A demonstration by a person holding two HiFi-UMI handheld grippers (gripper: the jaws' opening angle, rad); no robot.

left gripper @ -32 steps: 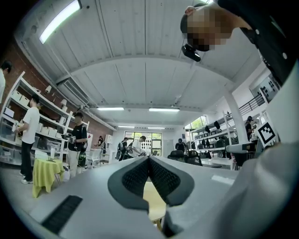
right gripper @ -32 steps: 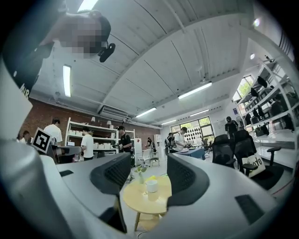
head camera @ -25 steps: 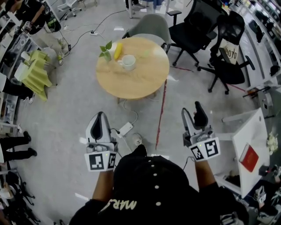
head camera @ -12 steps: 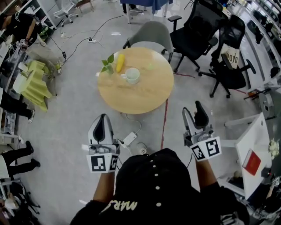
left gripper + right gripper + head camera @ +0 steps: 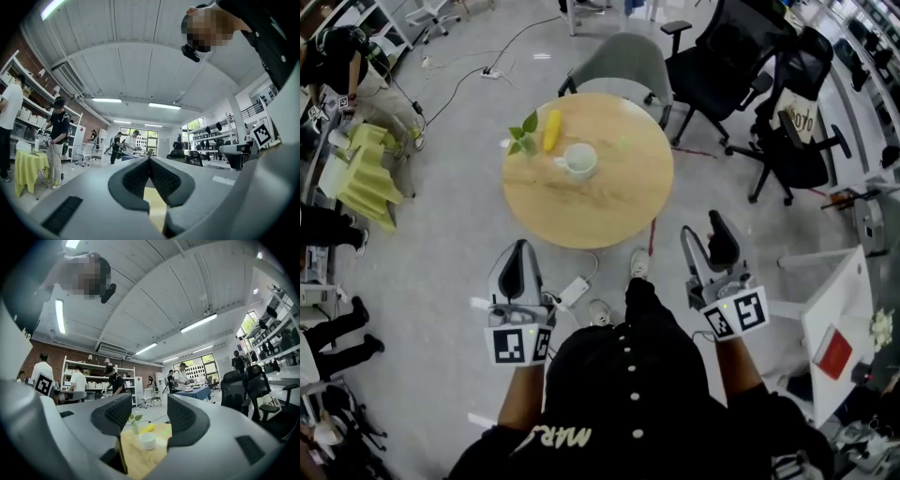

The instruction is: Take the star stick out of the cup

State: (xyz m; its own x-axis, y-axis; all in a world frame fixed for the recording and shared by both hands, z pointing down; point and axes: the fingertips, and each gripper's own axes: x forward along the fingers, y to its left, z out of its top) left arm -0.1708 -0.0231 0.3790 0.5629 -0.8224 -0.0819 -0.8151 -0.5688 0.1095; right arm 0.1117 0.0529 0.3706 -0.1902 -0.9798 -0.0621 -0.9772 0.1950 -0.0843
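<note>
Table (image 5: 600,208) nearer; cup (image 5: 580,160) well ahead; left gripper (image 5: 517,270) jaws pressed together, right gripper (image 5: 703,232) jaws spread, empty.

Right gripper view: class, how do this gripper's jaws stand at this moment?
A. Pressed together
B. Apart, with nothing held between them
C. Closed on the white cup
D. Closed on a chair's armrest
B: the right gripper shows its jaws well apart and gripping nothing; the white cup stands far off on the round table, seen only through the gap.
</note>
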